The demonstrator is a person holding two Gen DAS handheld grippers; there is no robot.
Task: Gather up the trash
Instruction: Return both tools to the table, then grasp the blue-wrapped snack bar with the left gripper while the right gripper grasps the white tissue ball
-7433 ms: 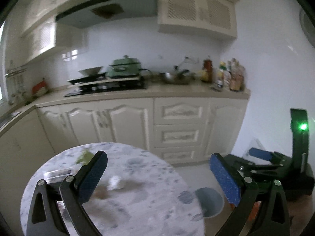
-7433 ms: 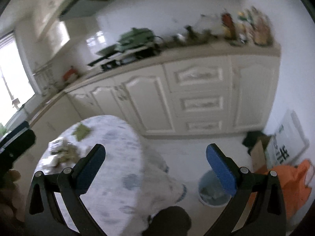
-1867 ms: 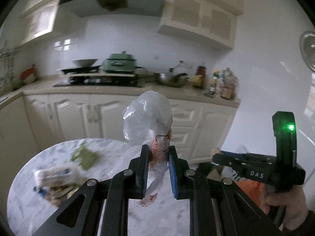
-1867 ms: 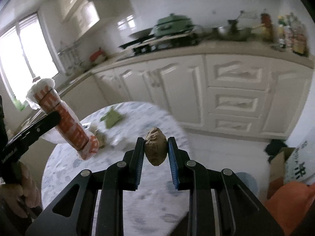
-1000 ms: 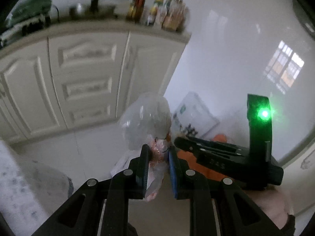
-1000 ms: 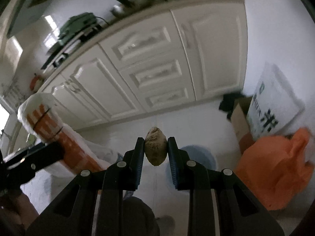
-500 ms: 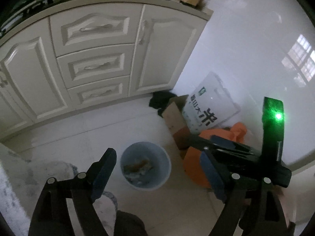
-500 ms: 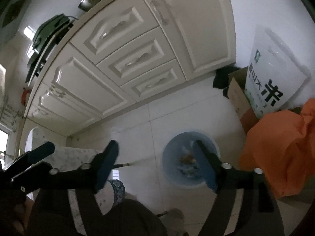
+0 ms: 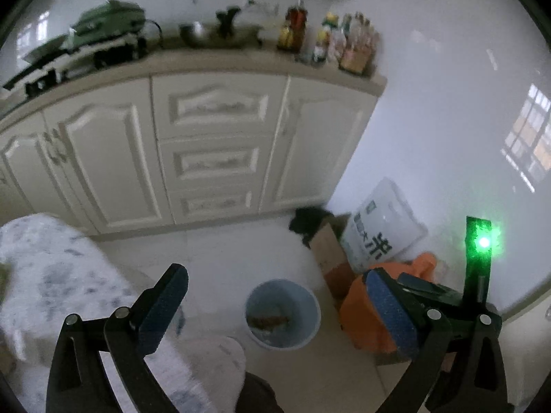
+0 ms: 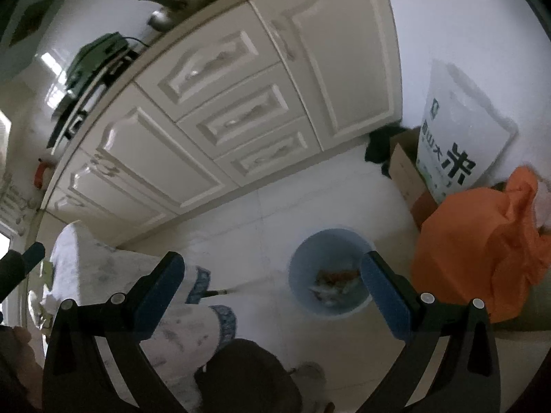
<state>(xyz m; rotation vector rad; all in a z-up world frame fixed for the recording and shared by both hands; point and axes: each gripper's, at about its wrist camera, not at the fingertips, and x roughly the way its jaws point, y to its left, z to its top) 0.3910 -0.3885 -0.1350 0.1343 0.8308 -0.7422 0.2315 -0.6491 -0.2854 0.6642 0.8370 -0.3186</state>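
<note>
A light blue trash bin stands on the tiled floor below me, with brownish trash inside. It also shows in the right wrist view, holding an orange-and-clear wrapper. My left gripper is open and empty, held above the bin. My right gripper is open and empty too, just left of the bin. The right gripper's body with a green light shows at the right of the left wrist view.
A round table with a white marbled cloth is at the left. White cabinets run along the back. A cardboard box, a white sack and an orange bag crowd the right corner.
Both grippers opened over the bin, dropping the wrapped bag and the brown lump into it. Since half a second ago both views have tilted up and away from the bin, grippers still open.
</note>
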